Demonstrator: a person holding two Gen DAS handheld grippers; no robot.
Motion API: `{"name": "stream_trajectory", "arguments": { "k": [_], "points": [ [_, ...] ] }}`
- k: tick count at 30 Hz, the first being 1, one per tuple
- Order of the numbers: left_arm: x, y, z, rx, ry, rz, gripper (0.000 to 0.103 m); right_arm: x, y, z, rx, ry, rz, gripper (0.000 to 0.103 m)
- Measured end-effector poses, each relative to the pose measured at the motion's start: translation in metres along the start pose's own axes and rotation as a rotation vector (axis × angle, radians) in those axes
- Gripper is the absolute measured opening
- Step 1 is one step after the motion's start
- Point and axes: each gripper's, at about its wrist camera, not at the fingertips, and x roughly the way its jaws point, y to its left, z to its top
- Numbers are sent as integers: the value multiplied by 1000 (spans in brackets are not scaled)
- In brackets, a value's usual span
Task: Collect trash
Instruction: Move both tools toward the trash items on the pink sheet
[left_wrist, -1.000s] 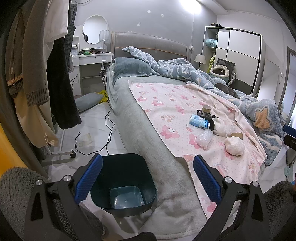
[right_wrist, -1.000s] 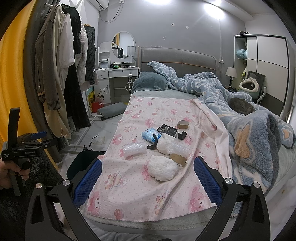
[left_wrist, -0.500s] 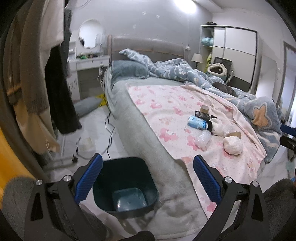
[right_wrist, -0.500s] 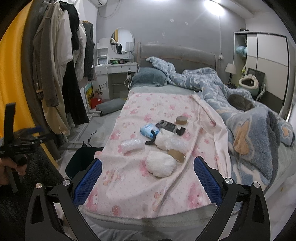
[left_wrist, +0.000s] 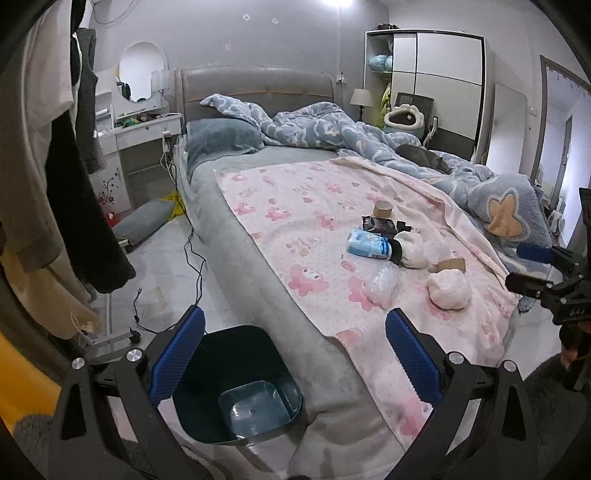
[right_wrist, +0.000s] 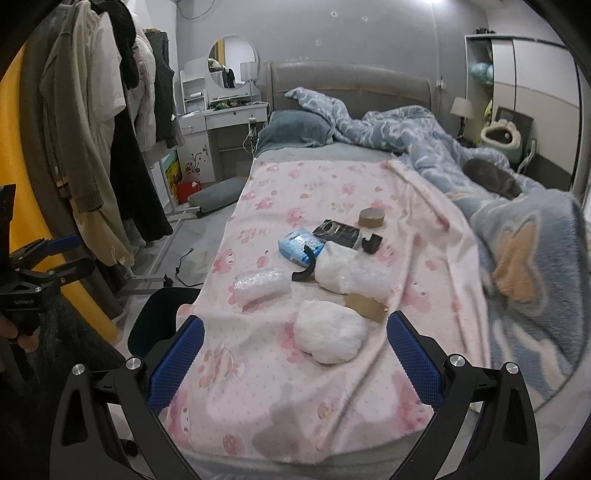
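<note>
Trash lies in a cluster on the pink blanket (right_wrist: 295, 206): a white crumpled wad (right_wrist: 328, 336) nearest me, a clear plastic bag (right_wrist: 260, 284), a blue packet (right_wrist: 299, 245), a black wrapper (right_wrist: 338, 232), a tape roll (right_wrist: 371, 218) and a flattened cardboard tube (right_wrist: 365, 306). The same wad (left_wrist: 448, 291) and blue packet (left_wrist: 369, 247) show in the left wrist view. A dark teal bin (left_wrist: 236, 384) stands on the floor beside the bed, under my left gripper (left_wrist: 295, 358), which is open. My right gripper (right_wrist: 295, 358) is open at the foot of the bed, just short of the wad.
Coats hang on a rack (right_wrist: 110, 129) at the left. A cable (left_wrist: 192, 258) trails on the floor by the bed. A grey cat (right_wrist: 491, 177) lies on the blue duvet. A dressing table (right_wrist: 225, 122) and a wardrobe (left_wrist: 436, 81) stand against the far wall.
Both views have shifted: the left gripper has swung right, bringing the trash more into view, and the right gripper has moved closer to the white wad. Both stay open.
</note>
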Motion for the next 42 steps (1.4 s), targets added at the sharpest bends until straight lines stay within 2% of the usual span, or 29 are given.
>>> {"name": "stream_trajectory", "arguments": {
  "k": [2,7,12,21,26,29,35,37,41,42],
  "points": [
    [9,2,5,1,12,-22,100,11,-2,0,25,14,12,99],
    [31,-1,20,35,24,-67,100,33,-6,-6,53,73,21,87],
    [55,-7,34,59,39,-125,100,53,-14,-12,97,118,-4,87],
    [98,-21,38,86,89,-204,100,82,-35,-19,161,169,-26,87],
    [113,-26,35,93,62,-321,100,94,-35,-23,157,185,3,87],
    [123,-27,30,72,71,-366,100,101,-33,-24,136,204,-24,87],
    [148,-34,24,62,122,-329,99,110,-37,-24,159,212,-7,86],
    [155,-36,22,58,129,-324,99,115,-40,-25,168,228,-17,78],
    [166,-38,18,40,149,-336,99,116,-44,-26,187,229,-5,70],
    [168,-39,16,48,155,-333,99,111,-48,-26,207,210,20,69]
  ]
}}
